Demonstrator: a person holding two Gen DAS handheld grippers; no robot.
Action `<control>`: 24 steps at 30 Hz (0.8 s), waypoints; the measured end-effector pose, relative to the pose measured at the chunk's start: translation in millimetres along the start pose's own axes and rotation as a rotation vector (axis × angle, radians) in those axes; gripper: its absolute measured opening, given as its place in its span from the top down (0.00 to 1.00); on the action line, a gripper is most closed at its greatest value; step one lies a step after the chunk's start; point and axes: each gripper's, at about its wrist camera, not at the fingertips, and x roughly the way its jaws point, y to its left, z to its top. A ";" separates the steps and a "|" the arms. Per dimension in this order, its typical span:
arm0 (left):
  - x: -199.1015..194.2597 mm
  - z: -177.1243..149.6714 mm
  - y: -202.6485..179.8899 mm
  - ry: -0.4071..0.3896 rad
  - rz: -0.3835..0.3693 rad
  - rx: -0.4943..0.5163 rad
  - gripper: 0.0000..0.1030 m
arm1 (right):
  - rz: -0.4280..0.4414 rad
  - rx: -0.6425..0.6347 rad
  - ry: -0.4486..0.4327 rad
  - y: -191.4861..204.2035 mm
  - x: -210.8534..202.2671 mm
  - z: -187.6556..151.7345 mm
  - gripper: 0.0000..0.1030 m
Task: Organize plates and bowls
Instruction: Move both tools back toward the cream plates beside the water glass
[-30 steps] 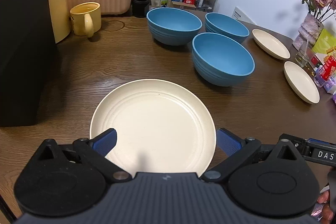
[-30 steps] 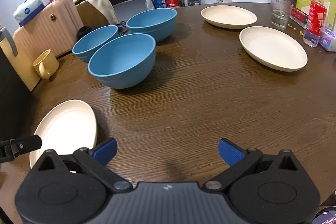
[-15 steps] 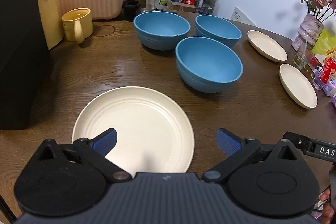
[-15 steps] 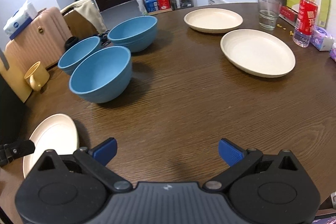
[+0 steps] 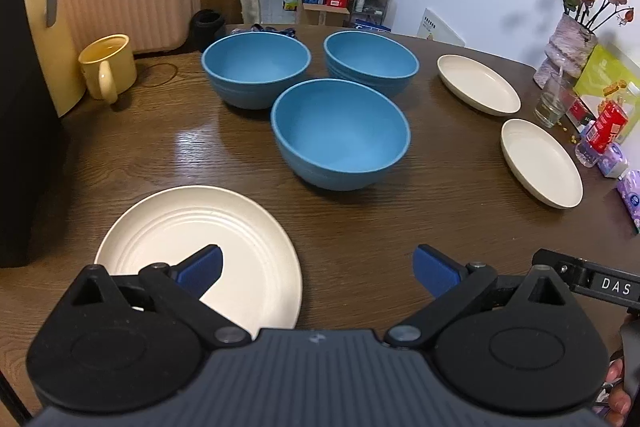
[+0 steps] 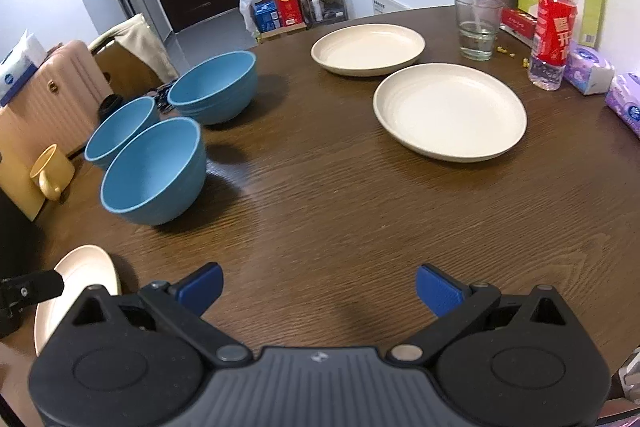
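The dark brown wood-grain worktop [image 5: 200,147] carries everything. Three deep blue round bowls sit in a cluster toward 12 o'clock in the left wrist view: the nearest bowl [image 5: 340,135] in front, the left rear bowl [image 5: 256,67] at 11 o'clock, and the right rear bowl [image 5: 370,61] just behind, with no gap visible between them. Three cream round ridged plates lie flat: the near plate [image 5: 192,239] at 7 o'clock, partly beneath the left tool [image 5: 316,269], and the two others at 2 o'clock, the middle plate [image 6: 450,111] just beside the far plate [image 6: 368,49]. The right tool [image 6: 318,287] hovers over bare wood at 6 o'clock in its own view. Both tools are released, blue pads spread wide and grasping nothing. A yellow ceramic mug [image 5: 108,67] stands at 10 o'clock.
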 end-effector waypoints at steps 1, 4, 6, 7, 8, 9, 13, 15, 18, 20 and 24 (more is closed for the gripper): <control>0.5 0.7 -2.8 0.000 -0.001 0.002 0.00 | -0.002 0.001 -0.002 -2.4 -0.8 1.6 0.00; 1.5 3.5 -10.0 -0.001 -0.005 0.011 0.00 | -0.006 0.004 -0.009 -9.0 -2.5 5.0 0.00; 2.4 4.9 -16.7 -0.002 -0.008 0.021 0.00 | -0.007 0.009 -0.011 -13.5 -3.3 6.1 0.00; 2.7 5.5 -19.2 -0.001 -0.010 0.026 0.00 | -0.008 0.013 -0.012 -15.3 -3.8 6.6 0.00; 3.2 5.9 -22.1 0.000 -0.012 0.031 0.00 | -0.009 0.017 -0.013 -17.5 -4.0 7.1 0.00; 3.8 6.7 -24.8 0.002 -0.013 0.036 0.00 | -0.009 0.023 -0.014 -20.0 -4.2 7.6 0.00; 6.5 8.7 -34.5 0.011 -0.018 0.053 0.00 | -0.013 0.048 -0.017 -28.3 -5.7 7.7 0.00; 8.0 10.0 -37.9 0.018 -0.019 0.059 0.00 | -0.017 0.061 -0.011 -31.2 -4.7 8.5 0.00; 10.6 12.0 -43.5 0.030 -0.021 0.069 0.00 | -0.017 0.072 -0.003 -34.4 -2.7 10.3 0.00; 11.6 13.7 -47.3 0.035 -0.025 0.075 0.00 | -0.021 0.077 0.000 -36.1 -1.6 12.6 0.00; 12.9 21.3 -56.1 0.038 -0.033 0.082 0.00 | -0.034 0.093 -0.004 -41.3 -1.1 19.4 0.00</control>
